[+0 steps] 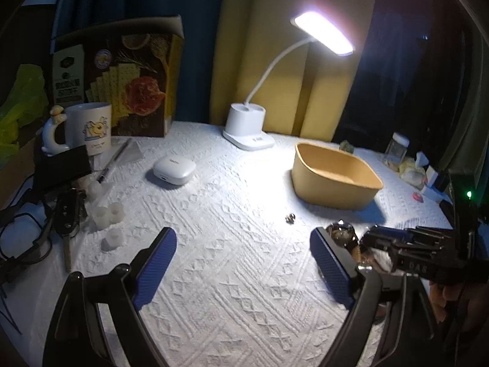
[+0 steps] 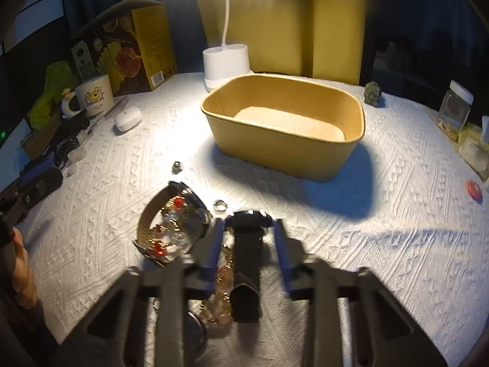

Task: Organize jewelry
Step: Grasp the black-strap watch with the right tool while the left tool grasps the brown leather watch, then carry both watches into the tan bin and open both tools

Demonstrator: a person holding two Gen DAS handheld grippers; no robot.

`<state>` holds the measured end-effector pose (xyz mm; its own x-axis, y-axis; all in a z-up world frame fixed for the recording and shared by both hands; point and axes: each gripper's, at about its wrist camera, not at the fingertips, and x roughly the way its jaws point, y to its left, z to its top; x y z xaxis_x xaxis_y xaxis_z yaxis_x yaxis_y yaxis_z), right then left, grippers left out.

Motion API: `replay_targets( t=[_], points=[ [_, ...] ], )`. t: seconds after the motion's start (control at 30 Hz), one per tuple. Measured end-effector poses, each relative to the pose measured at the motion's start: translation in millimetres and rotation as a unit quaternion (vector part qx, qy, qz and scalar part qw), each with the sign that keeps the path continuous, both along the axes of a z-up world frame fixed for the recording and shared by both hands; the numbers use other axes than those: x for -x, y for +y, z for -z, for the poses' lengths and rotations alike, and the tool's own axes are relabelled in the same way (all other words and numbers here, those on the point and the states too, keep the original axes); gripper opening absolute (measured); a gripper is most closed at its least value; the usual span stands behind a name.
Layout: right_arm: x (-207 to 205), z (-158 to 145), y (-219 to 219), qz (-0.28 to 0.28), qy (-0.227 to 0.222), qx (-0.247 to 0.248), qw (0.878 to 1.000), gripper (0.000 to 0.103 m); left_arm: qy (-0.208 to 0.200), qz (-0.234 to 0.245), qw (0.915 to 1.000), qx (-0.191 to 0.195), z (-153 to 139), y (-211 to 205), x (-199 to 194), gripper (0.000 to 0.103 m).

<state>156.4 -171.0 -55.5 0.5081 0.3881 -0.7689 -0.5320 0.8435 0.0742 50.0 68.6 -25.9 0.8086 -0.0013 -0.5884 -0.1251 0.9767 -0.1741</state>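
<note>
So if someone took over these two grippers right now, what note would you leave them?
Left gripper: open, empty, above the white cloth.
Right gripper: closed in on the black watch by its strap, watch still lying on the cloth.
Jewelry: all in a pile in front of the brown box: brown-strap watch, beaded bracelet, ring, small stud, pale bead chain.
Done: nothing, the box is empty.
Left: probably lift the black watch into the box, then the other pieces.
</note>
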Motion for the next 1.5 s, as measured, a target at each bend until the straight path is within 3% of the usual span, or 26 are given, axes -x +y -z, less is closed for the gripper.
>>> replay_targets(
  t=[0.23,0.53,0.77,0.87,0.93,1.1,1.5],
  points=[
    [-2.9,-11.2,-27.6,0.012,-0.008,-0.027,1.000,0.015,0.026,0.047,0.9983,-0.022,4.0,-36.6,-21.2,0.089],
    [-10.8,-17.4,-78.8,0.044,-0.012,-0.055,0.997,0.015,0.073,0.114,0.9880,-0.076,18.1,-100.7,-60.2,0.089],
    [-14.9,-18.5,-109.9,0.065,-0.017,-0.070,0.995,0.015,0.108,0.121,0.9809,-0.107,36.0,-117.3,-79.8,0.088],
    [-13.8,-18.1,-116.1,0.066,-0.017,-0.073,0.995,0.015,0.115,0.137,0.9778,-0.109,39.7,-121.8,-81.9,0.077],
    [-12.9,-18.2,-119.3,0.065,-0.016,-0.075,0.995,0.015,0.123,0.152,0.9747,-0.107,42.1,-126.2,-83.7,0.058],
    [-8.3,-28.0,-119.5,0.061,-0.029,-0.080,0.995,0.015,0.120,0.157,0.9731,-0.119,38.1,-132.4,-76.2,0.057],
    [-0.5,-62.0,-116.2,0.046,-0.072,-0.089,0.992,0.015,0.060,0.164,0.9782,-0.112,-9.6,-132.4,-44.1,0.056]
  ],
)
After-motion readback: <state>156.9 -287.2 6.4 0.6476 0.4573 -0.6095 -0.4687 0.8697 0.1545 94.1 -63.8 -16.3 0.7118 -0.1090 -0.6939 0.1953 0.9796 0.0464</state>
